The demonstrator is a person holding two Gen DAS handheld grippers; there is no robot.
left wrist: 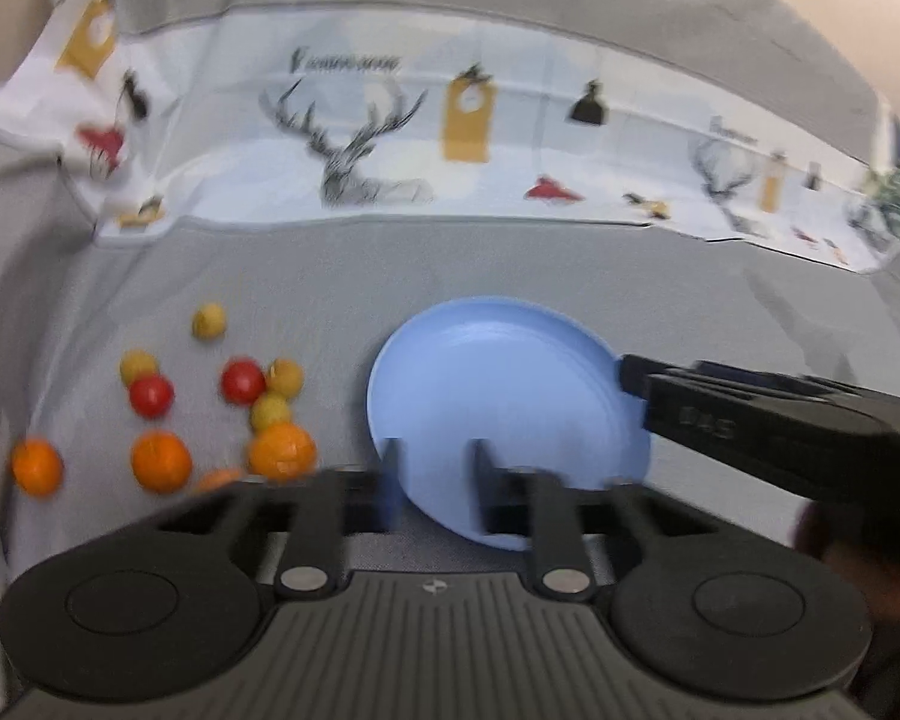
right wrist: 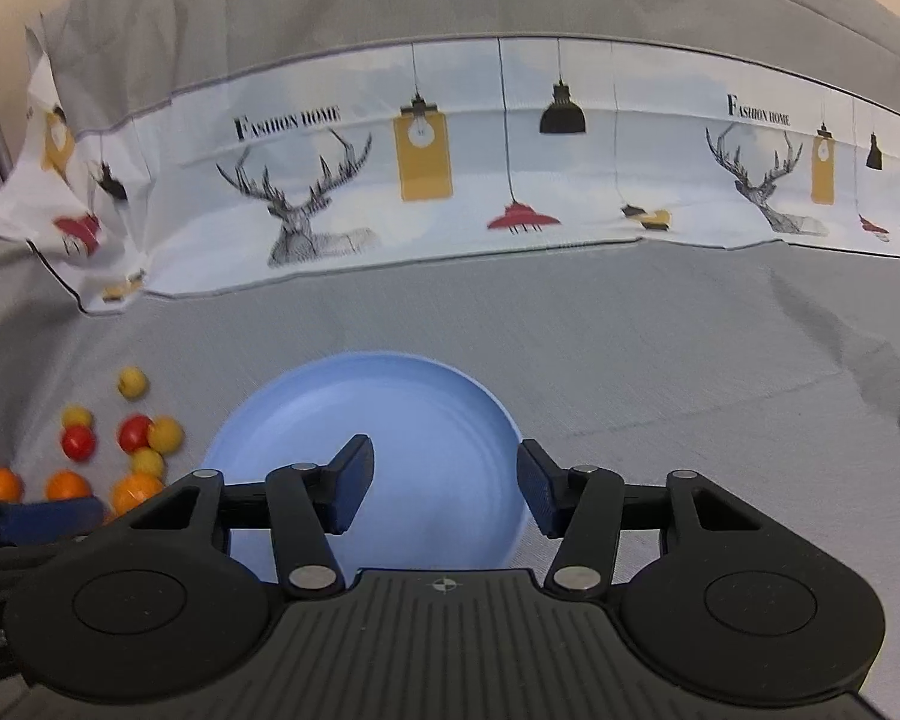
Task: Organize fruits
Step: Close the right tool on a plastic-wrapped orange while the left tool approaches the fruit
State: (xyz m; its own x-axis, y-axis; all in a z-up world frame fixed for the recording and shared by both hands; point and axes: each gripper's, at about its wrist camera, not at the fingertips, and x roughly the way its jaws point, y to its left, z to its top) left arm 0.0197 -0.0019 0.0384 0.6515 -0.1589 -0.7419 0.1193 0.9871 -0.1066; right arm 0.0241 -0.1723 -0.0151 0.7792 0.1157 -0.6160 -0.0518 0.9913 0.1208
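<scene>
Above the near half of the blue plate (right wrist: 390, 420), the right gripper (right wrist: 444, 483) is held level and pointed toward the back of the cloth-covered surface, its two dark-padded fingers (right wrist: 351, 489) spread wide with nothing between them. In the left wrist view this same gripper is seen reaching in from the right, its tip over the plate's right rim. The left gripper (left wrist: 435, 480) is held low over the plate's near-left edge, its fingers (left wrist: 390, 468) parted by a moderate gap and likewise empty, though they are blurred. The plate is seen lying flat on the grey cloth (right wrist: 690, 360), with no fruit on it. To its left, the fruits are scattered on the cloth: oranges (left wrist: 161, 461) nearest, two red fruits (left wrist: 243, 381) beyond them, and small yellow fruits (left wrist: 209, 321) among and behind these. A printed fabric band (right wrist: 450, 168) with stags and lamps is draped across the back.
</scene>
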